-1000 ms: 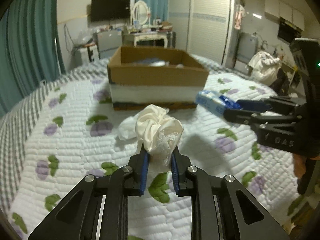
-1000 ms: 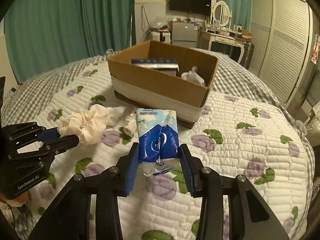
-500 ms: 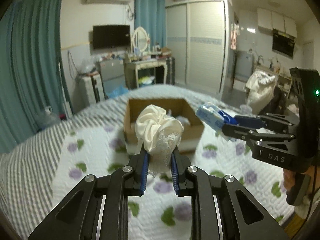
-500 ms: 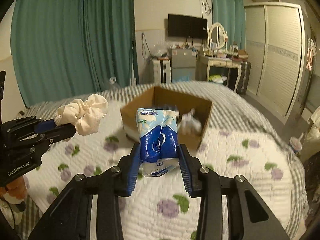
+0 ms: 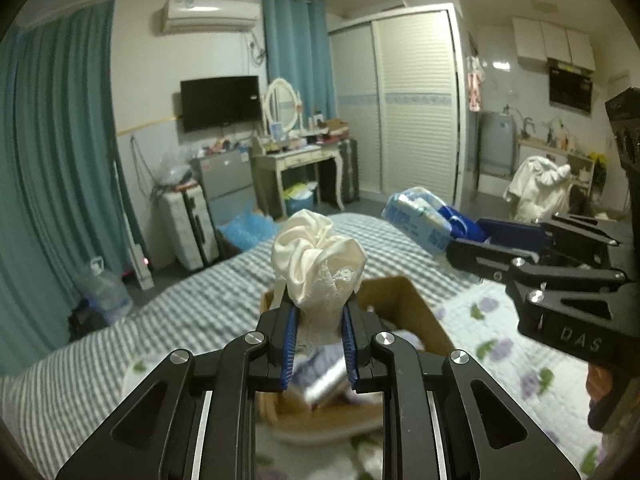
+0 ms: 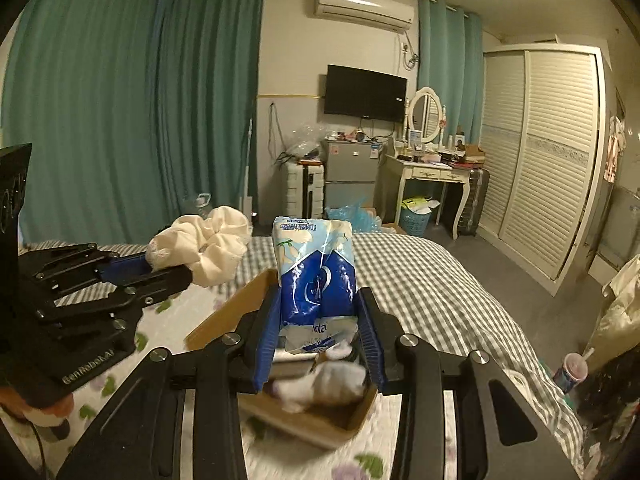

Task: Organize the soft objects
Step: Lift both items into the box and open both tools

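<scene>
My left gripper (image 5: pixel 319 334) is shut on a cream scrunchie (image 5: pixel 318 260) and holds it in the air above the open cardboard box (image 5: pixel 404 304). My right gripper (image 6: pixel 318 334) is shut on a blue and white tissue pack (image 6: pixel 314 264), also held above the box (image 6: pixel 224 320). The left gripper with the scrunchie (image 6: pixel 204 246) shows at the left of the right wrist view. The right gripper with the pack (image 5: pixel 420 216) shows at the right of the left wrist view. Several items lie blurred inside the box.
The box stands on a bed with a floral quilt (image 5: pixel 532 364) and a grey checked cover (image 6: pixel 432 288). Beyond the bed are a dressing table (image 6: pixel 436 176), a small fridge (image 6: pixel 352 176), teal curtains and a wardrobe.
Both grippers have risen from low over the quilt and moved forward, so that they now hang over the box. Each keeps its hold on its item.
</scene>
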Demonstrator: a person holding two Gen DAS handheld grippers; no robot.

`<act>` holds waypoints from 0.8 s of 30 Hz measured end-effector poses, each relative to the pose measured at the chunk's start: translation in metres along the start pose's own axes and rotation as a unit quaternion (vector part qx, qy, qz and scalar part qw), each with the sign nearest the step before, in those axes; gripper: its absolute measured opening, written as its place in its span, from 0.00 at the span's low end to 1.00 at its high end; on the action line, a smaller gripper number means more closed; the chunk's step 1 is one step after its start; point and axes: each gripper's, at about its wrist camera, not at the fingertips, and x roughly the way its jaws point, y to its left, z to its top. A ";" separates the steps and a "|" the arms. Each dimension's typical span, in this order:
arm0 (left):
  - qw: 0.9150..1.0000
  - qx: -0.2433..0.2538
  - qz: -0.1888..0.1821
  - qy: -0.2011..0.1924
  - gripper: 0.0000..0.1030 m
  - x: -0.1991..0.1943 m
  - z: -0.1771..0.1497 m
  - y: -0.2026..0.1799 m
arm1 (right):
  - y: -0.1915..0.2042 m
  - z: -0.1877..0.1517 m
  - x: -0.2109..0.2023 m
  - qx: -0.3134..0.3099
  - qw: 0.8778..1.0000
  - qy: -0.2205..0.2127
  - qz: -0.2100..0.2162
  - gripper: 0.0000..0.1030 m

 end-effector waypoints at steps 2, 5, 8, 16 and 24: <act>1.000 0.003 -0.001 0.006 0.18 0.019 0.002 0.001 | -0.006 0.002 0.019 0.009 1.000 0.003 -0.003 0.36; 1.000 0.005 0.002 0.026 0.18 0.052 -0.006 0.004 | -0.016 -0.002 0.055 0.026 0.999 0.020 -0.004 0.36; 0.999 0.010 0.001 0.048 0.18 0.078 -0.020 0.005 | -0.023 -0.016 0.087 0.036 0.998 0.042 -0.004 0.36; 0.997 0.021 -0.005 0.068 0.24 0.098 -0.047 0.001 | -0.028 -0.055 0.134 0.039 0.995 0.086 -0.008 0.39; 0.999 0.019 0.041 0.030 0.82 0.050 -0.025 0.001 | -0.029 -0.038 0.103 0.045 0.995 0.076 -0.038 0.52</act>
